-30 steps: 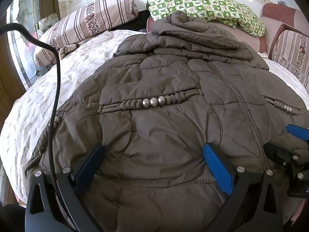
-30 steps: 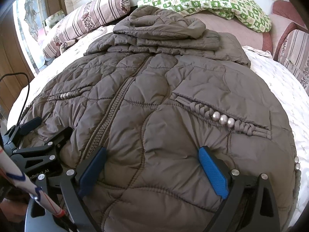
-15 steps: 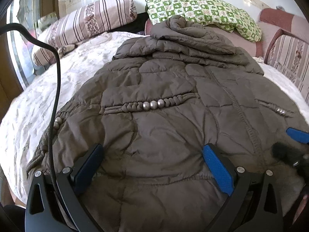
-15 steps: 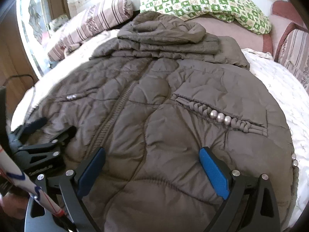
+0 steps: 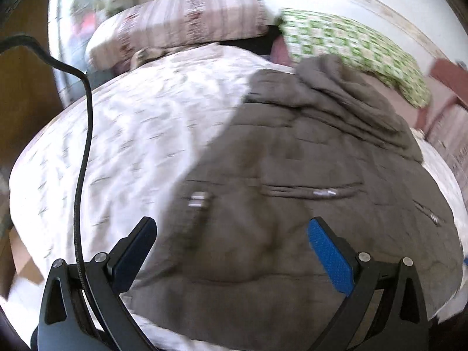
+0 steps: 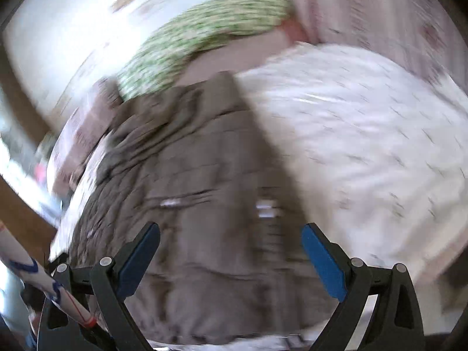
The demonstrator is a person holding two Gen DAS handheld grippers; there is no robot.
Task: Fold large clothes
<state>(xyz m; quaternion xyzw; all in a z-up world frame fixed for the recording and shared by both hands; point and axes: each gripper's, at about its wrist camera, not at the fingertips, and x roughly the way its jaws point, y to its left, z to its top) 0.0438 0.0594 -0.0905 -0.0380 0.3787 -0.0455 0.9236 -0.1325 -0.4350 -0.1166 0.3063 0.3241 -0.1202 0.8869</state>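
Your coat (image 5: 307,204) lies spread flat on the bed sheet (image 5: 131,134), its collar end bunched up against the green checked pillow (image 5: 351,49) and its hem nearest you. Your left gripper (image 5: 231,251) has its fingers spread wide with nothing between them, hanging over the coat's hem corner on the side toward the striped pillow (image 5: 181,26). Your right gripper (image 6: 231,257) is just as wide and empty, over the opposite hem corner, where the coat (image 6: 204,204) meets bare bed sheet (image 6: 365,134).

Both views are smeared, so you are likely swinging fast, and that is the main risk: come down at speed and you may pinch only the puffy top layer, or catch the sheet along with the hem. The padding looks thick and slippery; a shallow bite could slide out mid-fold. The metal beads (image 5: 323,193) on the pocket trim could snag a finger if you drag across them. Watch the black cable (image 5: 84,146) beside the coat too; it could trail under the fold.

No brand, label or writing can be read anywhere; the blur hides any fine detail.
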